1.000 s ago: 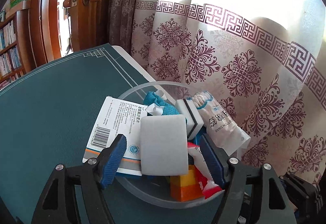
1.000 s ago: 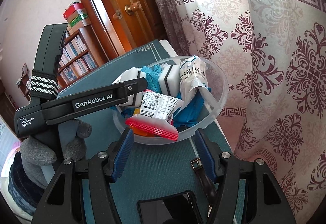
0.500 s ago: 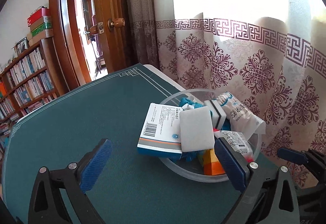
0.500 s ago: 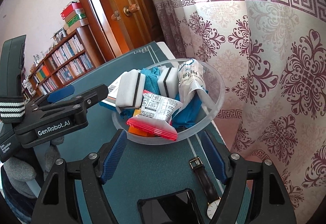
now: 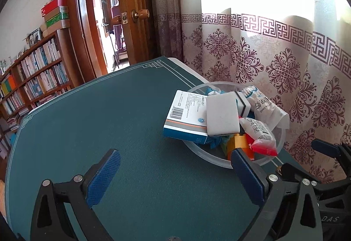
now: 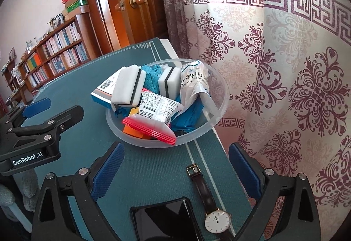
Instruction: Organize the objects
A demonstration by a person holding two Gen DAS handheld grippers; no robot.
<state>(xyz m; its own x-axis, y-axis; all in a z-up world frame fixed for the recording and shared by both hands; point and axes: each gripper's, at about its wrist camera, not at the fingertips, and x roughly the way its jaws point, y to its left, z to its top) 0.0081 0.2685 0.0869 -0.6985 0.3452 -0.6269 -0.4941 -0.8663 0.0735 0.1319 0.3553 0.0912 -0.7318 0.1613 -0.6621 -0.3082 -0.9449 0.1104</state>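
Both grippers hung released and empty above the green counter [image 5: 92, 122]. The left gripper [image 5: 173, 175] had its fingers spread wide over bare mat, short of the clear plastic bowl [image 6: 221, 96]; the right gripper [image 6: 175, 172] was equally spread, with a wristwatch [image 6: 210, 203] and a dark phone [image 6: 164, 223] lying on the counter between and just below its fingers.

The bowl sat at the counter's far corner beside the patterned curtain [image 6: 296, 78], heaped with a medicine box [image 5: 186, 118], two white sponges with a black layer, one being the sponge [image 5: 222, 116] lying flat on the box, a blue cloth [image 6: 151, 81], a cotton swab pack [image 5: 265, 107], a red-edged sachet [image 6: 158, 118] and an orange block [image 5: 240, 142].

Judging by what remained loose, the watch and phone were probably next. For the watch, the better hold would be across the strap near the case, fingers straddling it squarely, since the strap is thin and lies flat on the mat. The phone, being slick and flat, would need gripping across its narrow edges. The heap was already high, with the box overhanging the rim, so anything added should be set down gently in the middle.
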